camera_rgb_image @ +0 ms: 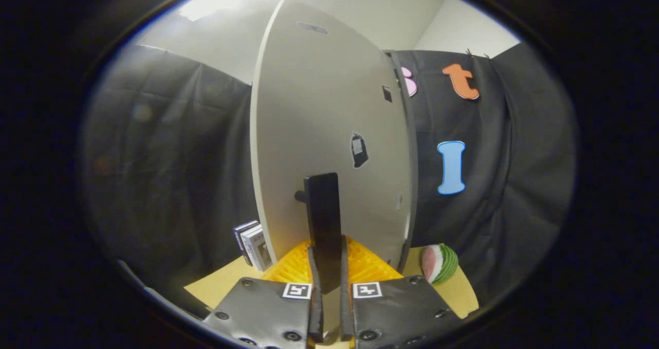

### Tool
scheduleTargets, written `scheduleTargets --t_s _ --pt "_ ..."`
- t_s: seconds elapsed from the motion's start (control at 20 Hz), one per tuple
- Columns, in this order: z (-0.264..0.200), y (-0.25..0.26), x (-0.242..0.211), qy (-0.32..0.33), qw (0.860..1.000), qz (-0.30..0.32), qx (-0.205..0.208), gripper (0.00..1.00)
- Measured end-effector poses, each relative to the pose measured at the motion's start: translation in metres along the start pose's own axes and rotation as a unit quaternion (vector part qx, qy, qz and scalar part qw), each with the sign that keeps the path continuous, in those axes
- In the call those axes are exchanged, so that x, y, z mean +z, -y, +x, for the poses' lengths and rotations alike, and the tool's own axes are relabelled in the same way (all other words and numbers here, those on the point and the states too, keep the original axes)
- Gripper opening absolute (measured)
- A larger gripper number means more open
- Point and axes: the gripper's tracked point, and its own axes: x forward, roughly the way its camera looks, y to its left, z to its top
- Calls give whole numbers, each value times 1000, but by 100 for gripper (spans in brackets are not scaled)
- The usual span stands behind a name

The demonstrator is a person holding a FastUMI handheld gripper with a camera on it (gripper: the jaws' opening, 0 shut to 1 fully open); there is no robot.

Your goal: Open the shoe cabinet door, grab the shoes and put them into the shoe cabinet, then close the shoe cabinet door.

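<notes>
The hand-held gripper (328,287) is clamped tight on the black handle (323,225), which is pinched between both fingers. The handle is fixed to the grey door (329,133), seen swung open and edge-on just ahead. An orange mat (368,264) is spread on the desk (216,284) below. Small boxes (253,245) are stood left of the door, a watermelon slice (438,262) right. No shoes can be made out.

I see a pale grey cabinet door (319,112) with a black handle (323,225), an orange ridged mat (368,264), a tan table (221,282), and a green-striped, pink watermelon slice (438,263).
</notes>
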Motion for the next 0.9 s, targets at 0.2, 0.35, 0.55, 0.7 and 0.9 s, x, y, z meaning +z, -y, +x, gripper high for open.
scheduleTargets --t_s 0.2,0.35,0.55,0.7,0.9 --pt "-13 25 -2 1 1000 5 -25 14" --pt "-20 47 1 2 999 8 -54 13" --pt "-29 67 -1 4 997 8 -80 11" --pt "-32 79 0 7 996 13 -91 11" --pt "-34 100 1 10 994 11 -110 11"
